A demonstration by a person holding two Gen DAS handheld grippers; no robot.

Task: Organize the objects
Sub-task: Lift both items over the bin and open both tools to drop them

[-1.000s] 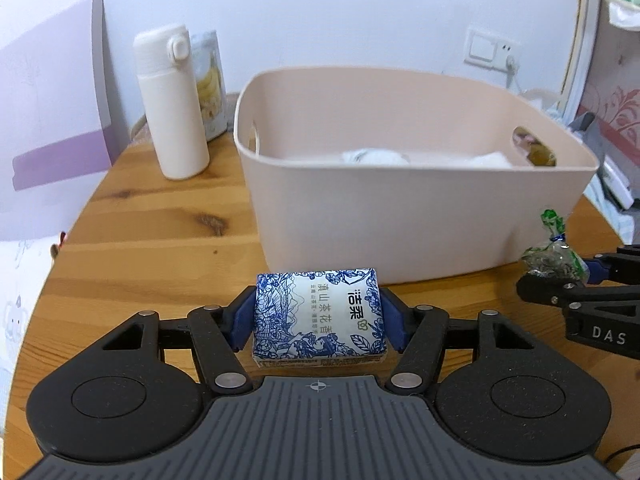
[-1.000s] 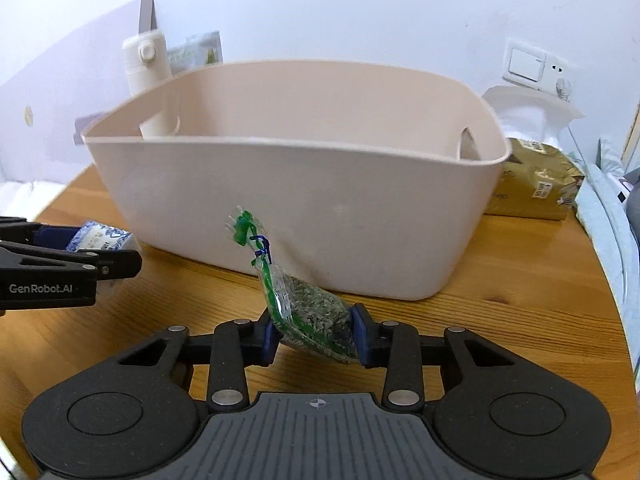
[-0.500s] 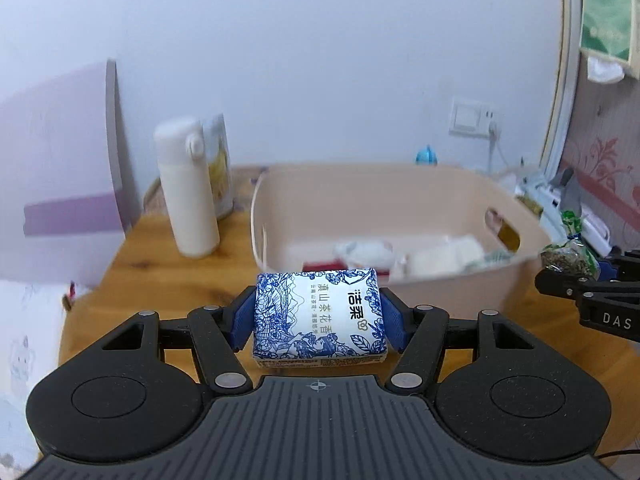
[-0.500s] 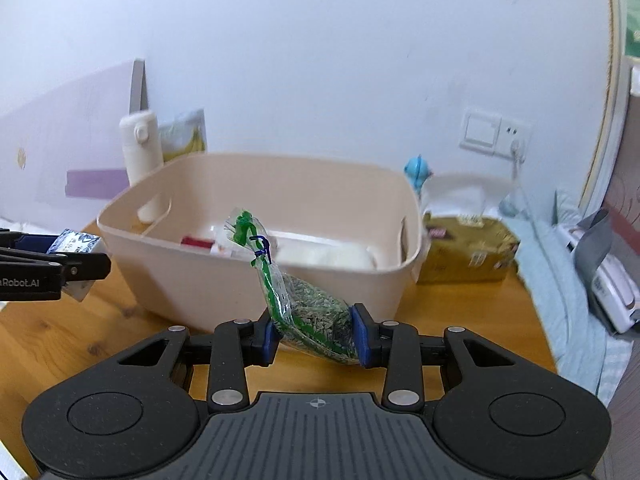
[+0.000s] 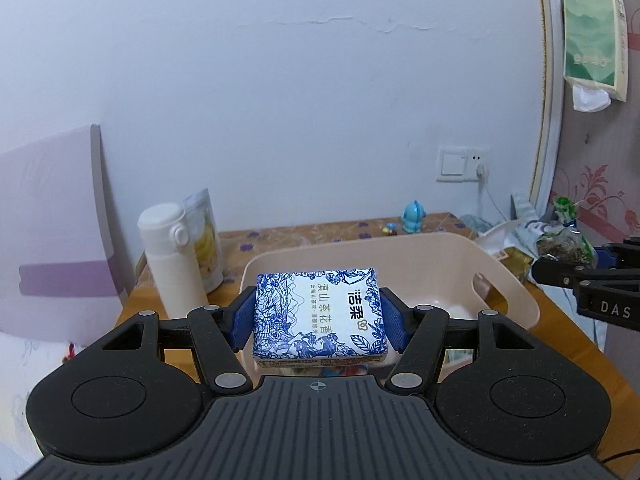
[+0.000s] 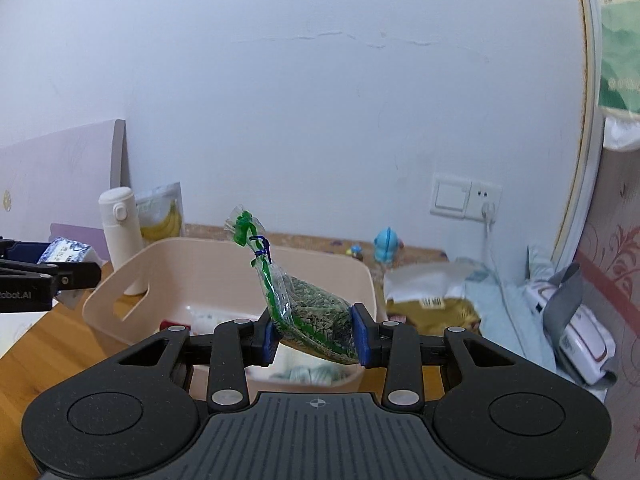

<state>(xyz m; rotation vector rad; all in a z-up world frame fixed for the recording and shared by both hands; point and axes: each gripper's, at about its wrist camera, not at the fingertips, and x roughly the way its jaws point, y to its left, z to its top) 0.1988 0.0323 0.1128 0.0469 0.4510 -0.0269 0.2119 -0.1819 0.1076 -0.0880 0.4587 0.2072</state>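
We are holding both loads over the beige bin (image 5: 516, 292), which is sitting on the wooden table (image 6: 48, 344) with the white bottle (image 5: 172, 264) standing just beside its far left corner. The bin is already carrying some white and pale items on its floor, though we are seeing them too poorly to name them. The biggest risk lies here: if we are letting go before each load is fully past the near rim, it could be catching the wall and tumbling onto the table.

Our left gripper (image 5: 319, 316) is clamping the blue-and-white tissue pack (image 5: 320, 316) across its short sides, jaws about half spread. The pack is soft, so a sudden tilt may be letting it slide out.

Our right gripper (image 6: 315, 338) is pinching the green bag of seeds (image 6: 316, 320) with jaws narrow, gripping only its lower belly while the tied neck is leaning up and to the left. That slick film may be creeping between the pads, and the loose top could be snagging the rim
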